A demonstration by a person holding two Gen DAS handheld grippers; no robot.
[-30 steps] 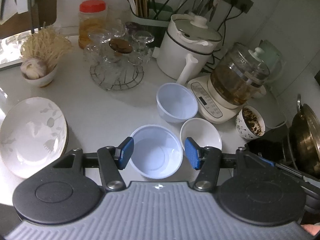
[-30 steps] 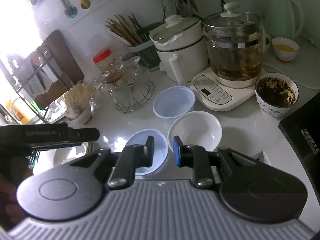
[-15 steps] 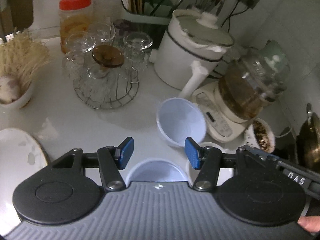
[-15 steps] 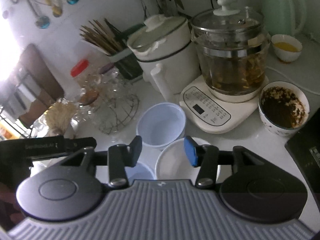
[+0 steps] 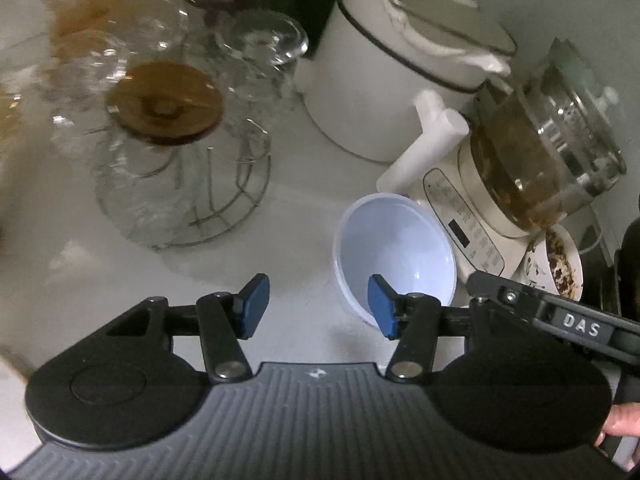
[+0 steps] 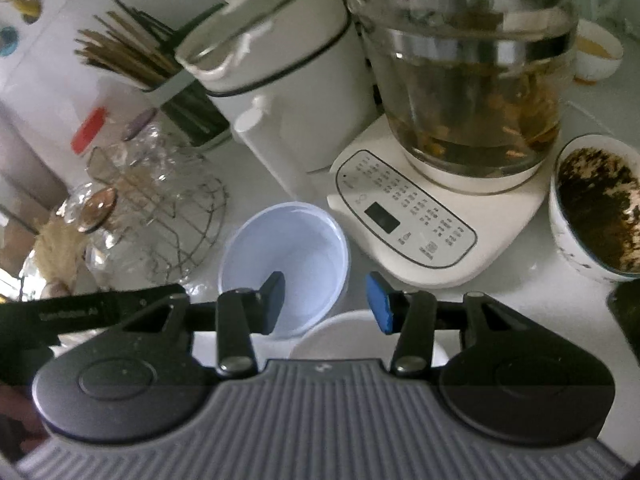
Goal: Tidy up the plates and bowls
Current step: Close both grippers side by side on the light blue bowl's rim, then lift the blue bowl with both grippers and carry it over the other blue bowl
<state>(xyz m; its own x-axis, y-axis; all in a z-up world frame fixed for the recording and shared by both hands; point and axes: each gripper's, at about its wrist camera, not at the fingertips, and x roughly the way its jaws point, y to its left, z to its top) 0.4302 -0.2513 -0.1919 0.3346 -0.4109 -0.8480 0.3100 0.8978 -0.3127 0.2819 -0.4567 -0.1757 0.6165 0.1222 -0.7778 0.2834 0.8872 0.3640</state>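
A pale blue plastic bowl (image 5: 396,248) stands on the white counter; it also shows in the right wrist view (image 6: 286,256). My left gripper (image 5: 316,308) is open and empty, its right pad (image 5: 380,312) in front of the bowl's near rim. My right gripper (image 6: 326,302) is open and empty, just above the bowl's right rim. Its left finger (image 6: 274,304) is over the bowl's inside. A white bowl (image 6: 344,336) lies partly hidden under my right gripper.
A wire rack of upturned glasses (image 5: 176,128) stands left. A white pot with a handle (image 5: 400,64), a glass kettle on its base (image 6: 468,92) and a cup of dark leaves (image 6: 596,208) crowd the back and right. A chopstick holder (image 6: 132,56) is behind.
Both grippers have moved forward and down toward the far blue bowl. The right gripper has opened wider. The nearer blue bowl and the plate have left the views.
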